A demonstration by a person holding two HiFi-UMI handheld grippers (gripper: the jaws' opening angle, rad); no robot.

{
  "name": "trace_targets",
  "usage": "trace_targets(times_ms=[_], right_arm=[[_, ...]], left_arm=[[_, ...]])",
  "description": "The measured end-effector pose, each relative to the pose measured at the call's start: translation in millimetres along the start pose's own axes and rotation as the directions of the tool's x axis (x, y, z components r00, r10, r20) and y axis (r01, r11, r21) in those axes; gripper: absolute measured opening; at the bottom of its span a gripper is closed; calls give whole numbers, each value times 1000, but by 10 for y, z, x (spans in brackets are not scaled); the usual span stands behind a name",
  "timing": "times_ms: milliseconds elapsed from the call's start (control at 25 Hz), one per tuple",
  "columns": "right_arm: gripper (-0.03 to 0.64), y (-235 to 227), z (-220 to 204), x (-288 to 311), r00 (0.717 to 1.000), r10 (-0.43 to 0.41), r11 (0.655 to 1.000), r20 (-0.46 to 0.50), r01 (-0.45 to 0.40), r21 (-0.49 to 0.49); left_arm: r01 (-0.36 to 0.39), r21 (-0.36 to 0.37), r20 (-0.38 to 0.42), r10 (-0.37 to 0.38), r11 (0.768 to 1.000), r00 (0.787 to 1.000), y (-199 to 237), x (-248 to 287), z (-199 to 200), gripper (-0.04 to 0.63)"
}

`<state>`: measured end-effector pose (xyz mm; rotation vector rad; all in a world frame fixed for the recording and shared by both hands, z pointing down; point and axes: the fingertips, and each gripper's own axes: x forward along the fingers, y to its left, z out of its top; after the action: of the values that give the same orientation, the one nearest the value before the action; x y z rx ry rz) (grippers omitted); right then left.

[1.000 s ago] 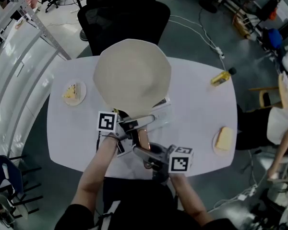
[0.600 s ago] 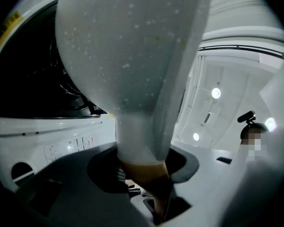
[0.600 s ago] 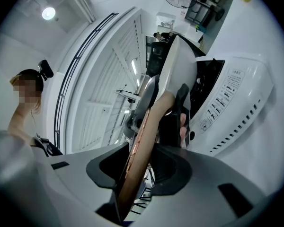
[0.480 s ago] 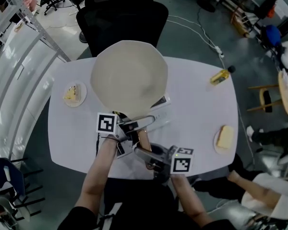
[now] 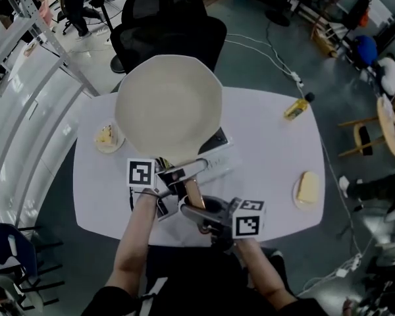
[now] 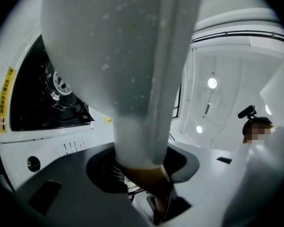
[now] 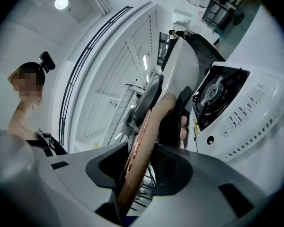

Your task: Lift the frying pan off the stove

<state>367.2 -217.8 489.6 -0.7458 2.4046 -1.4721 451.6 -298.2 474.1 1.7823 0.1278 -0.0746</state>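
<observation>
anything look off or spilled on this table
Nothing spilled or broken. The only unusual sight is the cream round frying pan, held up over the white gas stove by its brown handle, with the left claw and right claw both clamped on it.

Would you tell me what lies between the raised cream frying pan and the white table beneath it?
A white portable gas stove with a black burner sits there, clearest under the pan in the left gripper view.
</observation>
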Motion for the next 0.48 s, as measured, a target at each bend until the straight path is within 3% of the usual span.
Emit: trace_targets(times_ms=[480], right_arm=[[149,392,-218,146,997,51,998,-56,-53,-40]], left_arm=[[3,28,68,-5,1000,998,-305,-368,-143,187]])
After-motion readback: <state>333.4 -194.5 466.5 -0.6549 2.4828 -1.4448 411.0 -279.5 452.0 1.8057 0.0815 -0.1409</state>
